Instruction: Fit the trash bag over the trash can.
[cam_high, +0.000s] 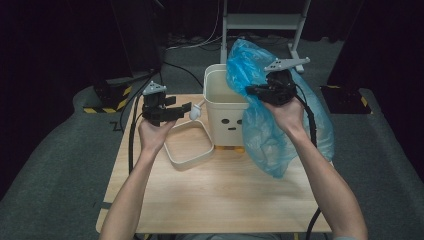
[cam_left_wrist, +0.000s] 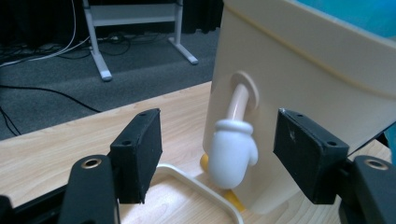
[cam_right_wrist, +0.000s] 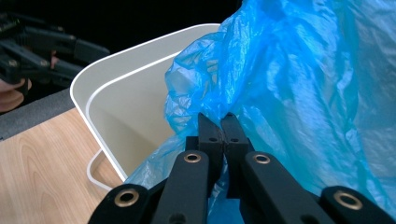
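Left claw (cam_high: 186, 108) gaping (level); right claw (cam_high: 251, 90) clamped.

I find no readable text, label, brand or number anywhere in my views. The one sign is a plain face, two dots above a short dash, on the bin's (cam_high: 227, 107) front wall, centre of the high view.

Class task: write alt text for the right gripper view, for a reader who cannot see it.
The right gripper, jaws shut, pinches a crinkled blue plastic bag over the open top of a cream bin. The bin stands on a wooden table, and the left gripper shows at the upper left.
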